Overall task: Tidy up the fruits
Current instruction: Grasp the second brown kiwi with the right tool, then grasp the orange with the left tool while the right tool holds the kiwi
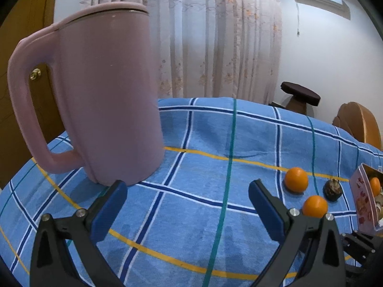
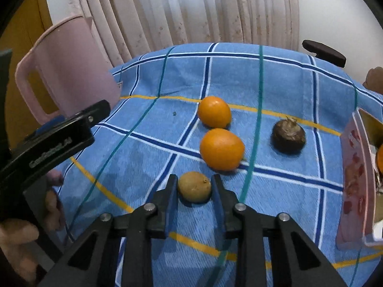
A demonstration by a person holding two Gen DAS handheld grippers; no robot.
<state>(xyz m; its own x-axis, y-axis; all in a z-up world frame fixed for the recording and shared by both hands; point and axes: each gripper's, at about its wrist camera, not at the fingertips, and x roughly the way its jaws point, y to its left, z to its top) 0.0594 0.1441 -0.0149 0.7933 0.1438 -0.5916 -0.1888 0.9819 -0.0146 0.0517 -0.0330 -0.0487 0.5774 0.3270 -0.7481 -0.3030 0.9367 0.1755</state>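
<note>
Small brown fruit (image 2: 194, 186) sits on the tablecloth (image 2: 282, 76) near its front edge, pinched between the right gripper (image 2: 195, 192) pads. Two oranges (image 2: 221, 148) (image 2: 214, 112) lie just beyond it, a dark round fruit (image 2: 288, 135) to their right. Pink box (image 2: 356, 181) at the right edge. Left gripper (image 1: 188, 205) spread wide, holding nothing, beside the pink jug (image 1: 100, 91).

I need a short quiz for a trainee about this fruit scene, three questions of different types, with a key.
1. True or false: the right claw brackets the small brown fruit on the cloth.
2. How many orange fruits lie loose on the cloth?
3. The left claw is: A) open, empty; B) gripping the pink jug; C) gripping an orange fruit.

Key: 1 true; 2 two; 3 A.
</note>
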